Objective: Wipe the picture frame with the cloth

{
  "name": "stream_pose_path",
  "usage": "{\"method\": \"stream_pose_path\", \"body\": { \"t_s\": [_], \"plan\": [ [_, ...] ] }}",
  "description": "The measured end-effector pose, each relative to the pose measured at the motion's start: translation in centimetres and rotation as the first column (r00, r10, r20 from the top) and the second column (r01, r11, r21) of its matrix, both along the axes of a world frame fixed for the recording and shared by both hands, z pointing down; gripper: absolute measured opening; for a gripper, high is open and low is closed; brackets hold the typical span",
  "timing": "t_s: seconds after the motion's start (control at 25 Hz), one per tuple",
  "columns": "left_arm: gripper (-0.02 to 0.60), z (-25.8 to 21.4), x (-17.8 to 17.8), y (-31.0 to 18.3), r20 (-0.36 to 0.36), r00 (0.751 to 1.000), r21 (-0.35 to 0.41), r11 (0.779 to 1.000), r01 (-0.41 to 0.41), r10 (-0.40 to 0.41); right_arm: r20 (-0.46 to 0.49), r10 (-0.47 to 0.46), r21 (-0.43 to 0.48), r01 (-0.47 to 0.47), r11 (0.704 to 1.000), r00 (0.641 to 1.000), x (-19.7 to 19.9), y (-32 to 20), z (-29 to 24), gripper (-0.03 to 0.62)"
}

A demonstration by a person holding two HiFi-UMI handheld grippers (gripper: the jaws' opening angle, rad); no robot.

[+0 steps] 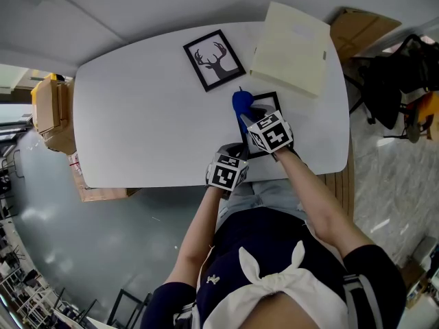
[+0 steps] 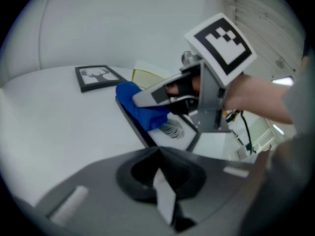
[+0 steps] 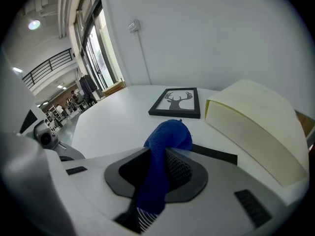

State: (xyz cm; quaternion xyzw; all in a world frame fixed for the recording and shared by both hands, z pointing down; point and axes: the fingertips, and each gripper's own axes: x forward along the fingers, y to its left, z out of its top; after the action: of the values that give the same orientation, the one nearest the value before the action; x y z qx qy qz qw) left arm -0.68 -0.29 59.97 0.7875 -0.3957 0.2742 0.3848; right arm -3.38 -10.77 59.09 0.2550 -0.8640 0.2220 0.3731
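Observation:
A small black picture frame (image 1: pixel 269 101) lies on the white table (image 1: pixel 137 122) near its front edge. My right gripper (image 1: pixel 247 120) is shut on a blue cloth (image 1: pixel 241 103), which rests bunched on the frame's left part. In the right gripper view the cloth (image 3: pixel 167 137) hangs out between the jaws of the right gripper (image 3: pixel 156 177) over the frame's black edge (image 3: pixel 216 155). My left gripper (image 1: pixel 235 153) is at the frame's near corner. In the left gripper view the left gripper (image 2: pixel 160 175) is shut on the frame's edge (image 2: pixel 141 134), beside the cloth (image 2: pixel 140 108).
A second frame with a deer silhouette (image 1: pixel 213 59) lies farther back. A cream box (image 1: pixel 291 46) sits at the back right, close to the near frame. Cardboard boxes (image 1: pixel 51 112) stand on the floor at left. A dark chair with bags (image 1: pixel 398 81) is at right.

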Motion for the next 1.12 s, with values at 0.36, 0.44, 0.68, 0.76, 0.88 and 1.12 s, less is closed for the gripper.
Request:
{"method": "stream_pose_path", "body": {
  "t_s": [0.36,0.44,0.68,0.76,0.88,1.12],
  "plan": [
    [0.000,0.1,0.0,0.1,0.002,1.000,0.005,1.000,-0.007,0.007,-0.014,0.006,0.001,-0.006,1.000,1.000,0.5,-0.4,0.2,0.083],
    [0.000,0.1,-0.1,0.0,0.005,1.000,0.007,1.000,-0.007,0.007,-0.014,0.009,0.001,-0.009,1.000,1.000,0.7,-0.5,0.2,0.083],
    [0.000,0.1,-0.2,0.1,0.003,1.000,0.007,1.000,-0.007,0.007,-0.023,0.024,0.000,-0.024,1.000,0.999,1.6,-1.0,0.2,0.083],
    [0.000,0.1,-0.2,0.0,0.002,1.000,0.008,1.000,-0.007,0.007,-0.030,0.040,0.000,-0.040,0.999,0.999,2.1,-1.3,0.2,0.083],
    [0.000,0.1,-0.1,0.1,0.000,1.000,0.008,1.000,-0.010,0.010,-0.035,0.060,-0.003,-0.061,0.998,0.998,2.9,-1.7,0.2,0.083],
    [0.001,0.1,-0.3,0.1,0.000,1.000,0.012,1.000,-0.010,0.010,-0.051,0.090,0.003,-0.090,0.996,0.995,4.7,-2.5,0.2,0.083]
  ]
}}
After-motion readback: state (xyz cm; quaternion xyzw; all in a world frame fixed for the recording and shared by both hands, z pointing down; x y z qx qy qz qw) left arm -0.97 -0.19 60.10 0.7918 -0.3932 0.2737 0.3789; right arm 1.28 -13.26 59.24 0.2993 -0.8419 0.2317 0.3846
